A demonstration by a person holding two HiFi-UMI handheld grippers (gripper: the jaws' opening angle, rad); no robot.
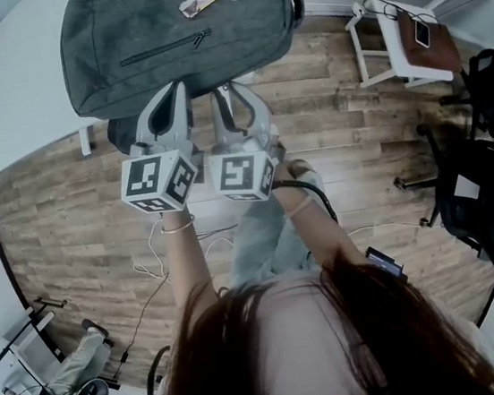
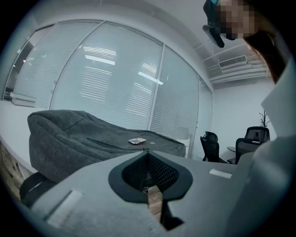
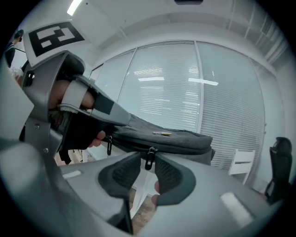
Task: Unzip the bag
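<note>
A grey backpack (image 1: 175, 30) lies flat on the white table (image 1: 15, 78), its near edge hanging over the table's side. A small coloured card (image 1: 199, 1) rests on top of it. My left gripper (image 1: 174, 91) is shut with its tips against the bag's near edge (image 2: 78, 134); whether it pinches anything cannot be told. My right gripper (image 1: 235, 90) stands beside it, open. In the right gripper view a black zipper pull (image 3: 149, 157) hangs from the bag's edge (image 3: 175, 139) between the two pads, which do not press on it. The left gripper's fingers (image 3: 111, 113) reach the same edge.
A white chair (image 1: 405, 27) with a brown bag on it stands at the right. Black office chairs (image 1: 491, 196) are further right. Cables (image 1: 147, 259) run over the wooden floor below me. Another person (image 1: 63, 379) is at the lower left.
</note>
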